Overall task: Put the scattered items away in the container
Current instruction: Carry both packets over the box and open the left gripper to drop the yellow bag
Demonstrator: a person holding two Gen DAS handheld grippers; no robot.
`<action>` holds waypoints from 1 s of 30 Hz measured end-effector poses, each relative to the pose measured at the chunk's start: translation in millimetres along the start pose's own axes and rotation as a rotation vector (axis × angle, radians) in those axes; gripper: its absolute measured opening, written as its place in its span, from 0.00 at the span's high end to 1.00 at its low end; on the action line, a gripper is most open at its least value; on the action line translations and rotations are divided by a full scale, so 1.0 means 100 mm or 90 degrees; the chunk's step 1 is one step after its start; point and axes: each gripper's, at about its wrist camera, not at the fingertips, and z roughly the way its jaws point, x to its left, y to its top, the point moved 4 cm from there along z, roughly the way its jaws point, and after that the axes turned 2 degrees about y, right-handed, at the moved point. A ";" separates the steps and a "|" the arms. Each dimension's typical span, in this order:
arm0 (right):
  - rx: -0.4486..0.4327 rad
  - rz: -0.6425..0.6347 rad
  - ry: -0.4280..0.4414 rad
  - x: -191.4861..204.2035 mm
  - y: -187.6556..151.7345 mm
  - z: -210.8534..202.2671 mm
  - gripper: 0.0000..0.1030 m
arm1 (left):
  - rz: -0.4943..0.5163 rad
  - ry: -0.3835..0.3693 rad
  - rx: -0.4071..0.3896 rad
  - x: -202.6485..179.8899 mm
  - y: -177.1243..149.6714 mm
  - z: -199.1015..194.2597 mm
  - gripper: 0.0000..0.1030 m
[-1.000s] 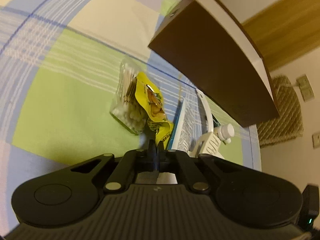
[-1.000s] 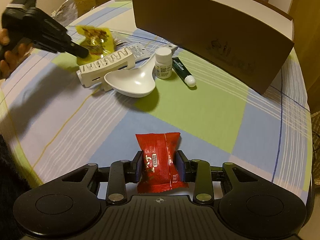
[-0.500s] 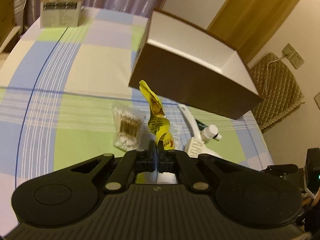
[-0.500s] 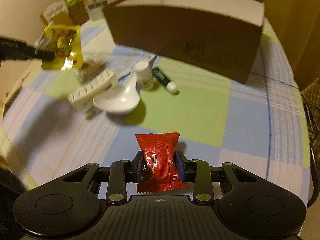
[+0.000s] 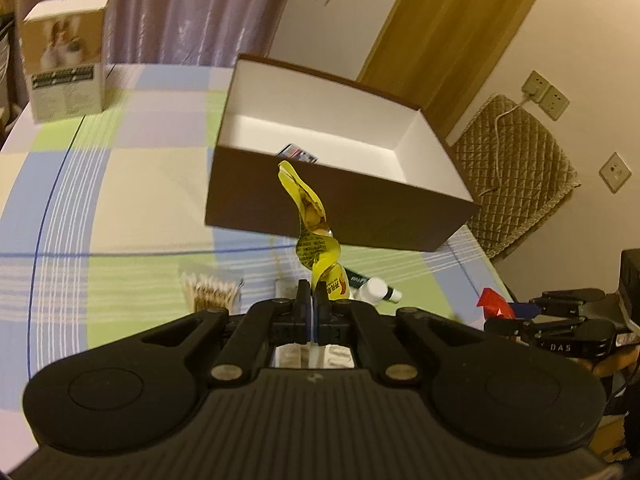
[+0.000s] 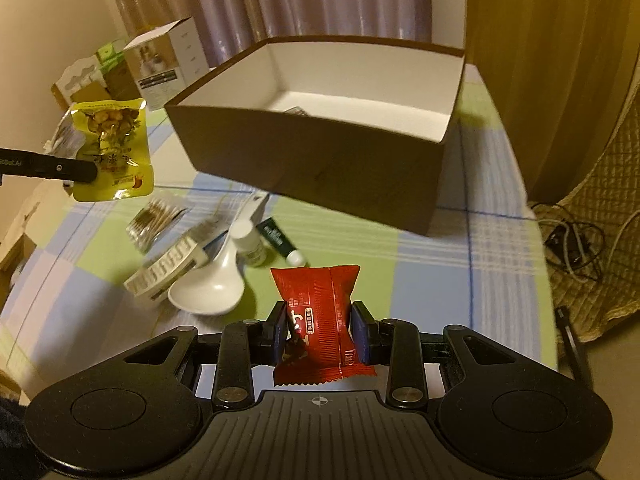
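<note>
My left gripper (image 5: pixel 311 295) is shut on a yellow snack packet (image 5: pixel 310 224), held in the air in front of the brown box (image 5: pixel 340 208); the packet also shows in the right wrist view (image 6: pixel 112 152). My right gripper (image 6: pixel 320 330) is shut on a red snack packet (image 6: pixel 320 312), held above the table before the box (image 6: pixel 320 168). The box has a white inside with a small item (image 5: pixel 298 153) on its floor. On the cloth lie a cotton-swab bag (image 6: pixel 154 220), a white spoon (image 6: pixel 212 284), a white ribbed block (image 6: pixel 168 268), a small white bottle (image 6: pixel 250 246) and a green tube (image 6: pixel 280 242).
A checked cloth (image 6: pixel 440 264) covers the round table. A white carton (image 5: pixel 64 56) stands at the far left of the table; more cartons (image 6: pixel 160 64) stand behind. A quilted chair (image 5: pixel 516 176) and cables (image 6: pixel 576 240) are to the right, off the table.
Both grippers have risen with their packets. The box's inside now shows in both views. The yellow packet hangs higher and closer to the box.
</note>
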 end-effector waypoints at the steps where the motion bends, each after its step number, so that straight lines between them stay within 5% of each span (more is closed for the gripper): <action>1: -0.002 0.000 -0.001 0.00 0.02 -0.01 0.65 | 0.003 -0.003 -0.003 -0.02 0.02 0.00 1.00; 30: -0.045 0.036 0.014 0.01 0.40 -0.03 0.65 | 0.038 -0.060 -0.052 -0.25 0.58 0.11 1.00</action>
